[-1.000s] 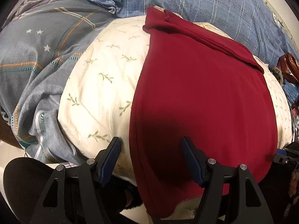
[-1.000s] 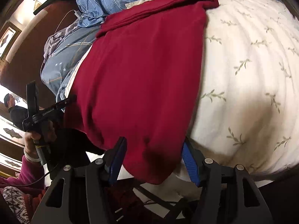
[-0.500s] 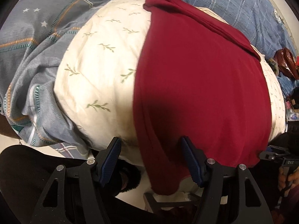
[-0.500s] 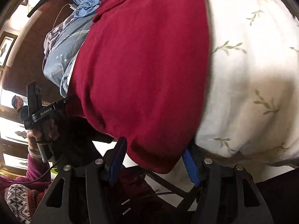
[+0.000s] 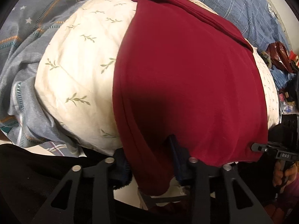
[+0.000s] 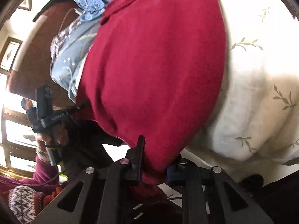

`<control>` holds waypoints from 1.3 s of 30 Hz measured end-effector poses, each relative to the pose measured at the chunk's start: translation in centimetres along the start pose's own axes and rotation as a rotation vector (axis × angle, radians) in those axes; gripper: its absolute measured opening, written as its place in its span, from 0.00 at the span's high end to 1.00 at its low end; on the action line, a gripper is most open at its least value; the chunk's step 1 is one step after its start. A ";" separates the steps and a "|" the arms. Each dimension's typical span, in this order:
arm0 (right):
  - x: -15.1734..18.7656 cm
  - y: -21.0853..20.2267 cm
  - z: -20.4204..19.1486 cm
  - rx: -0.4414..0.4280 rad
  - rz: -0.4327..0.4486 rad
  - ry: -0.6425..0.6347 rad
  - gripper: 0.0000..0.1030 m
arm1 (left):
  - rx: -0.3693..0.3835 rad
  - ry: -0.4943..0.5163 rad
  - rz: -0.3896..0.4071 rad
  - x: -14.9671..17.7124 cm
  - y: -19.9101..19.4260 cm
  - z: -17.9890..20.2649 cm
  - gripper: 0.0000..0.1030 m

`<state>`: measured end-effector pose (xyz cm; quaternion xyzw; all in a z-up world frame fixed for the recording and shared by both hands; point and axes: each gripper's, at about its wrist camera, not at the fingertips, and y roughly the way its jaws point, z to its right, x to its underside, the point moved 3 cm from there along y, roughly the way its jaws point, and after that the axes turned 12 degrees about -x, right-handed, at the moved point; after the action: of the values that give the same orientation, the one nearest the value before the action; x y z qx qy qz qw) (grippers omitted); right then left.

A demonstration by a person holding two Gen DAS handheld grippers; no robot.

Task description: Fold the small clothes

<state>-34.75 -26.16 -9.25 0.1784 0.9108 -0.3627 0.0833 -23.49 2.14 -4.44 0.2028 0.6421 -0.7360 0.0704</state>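
The red garment [image 5: 186, 85] lies spread over my cream leaf-print quilt [image 5: 80, 59], its near hem hanging off the quilt's front edge toward both grippers. My left gripper [image 5: 149, 160] has its jaws closing, now narrow, around the hem's left corner; the cloth covers one finger, so I cannot tell how firmly it is pinched. My right gripper [image 6: 155, 160] is also closing, its pads pressing a bunched fold of the hem's right corner. A blue plaid sheet [image 5: 233, 5] lies behind. No container is visible to me in either view.
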 end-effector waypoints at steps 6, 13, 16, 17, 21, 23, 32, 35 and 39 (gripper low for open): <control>-0.1 0.5 -0.7 0.044 0.019 -0.030 0.84 | -0.010 0.002 0.007 0.0 0.0 0.1 0.88; -1.0 -2.7 -1.6 -0.198 0.130 0.057 0.88 | 0.064 -0.028 0.031 -0.1 -2.0 0.2 0.94; -2.1 -4.3 -2.6 -0.232 0.181 0.035 0.89 | 0.109 -0.036 0.093 -1.0 -4.4 0.2 0.95; -2.6 -5.1 -3.1 -0.247 0.204 0.024 0.89 | 0.127 -0.053 0.135 -1.4 -5.2 0.0 0.95; -4.8 -8.0 -4.6 -0.290 0.303 -0.016 0.89 | 0.183 -0.106 0.263 -3.8 -8.6 -0.7 0.95; -5.9 -8.9 -5.0 -0.280 0.351 -0.039 0.89 | 0.202 -0.122 0.300 -4.7 -9.2 -0.7 0.95; -12.1 -11.3 -4.7 -0.160 0.490 -0.103 0.89 | 0.128 -0.155 0.437 -9.0 -9.3 1.4 0.94; -14.2 -11.1 -4.5 -0.097 0.510 -0.125 0.89 | 0.079 -0.159 0.478 -10.6 -9.0 2.7 0.94; -17.0 -11.1 -4.0 -0.079 0.519 -0.127 0.89 | 0.087 -0.190 0.479 -13.2 -7.7 3.5 0.94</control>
<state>-23.44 -35.41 5.42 0.3795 0.8410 -0.3038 0.2376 -15.01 -2.04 8.03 0.2819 0.5339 -0.7411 0.2937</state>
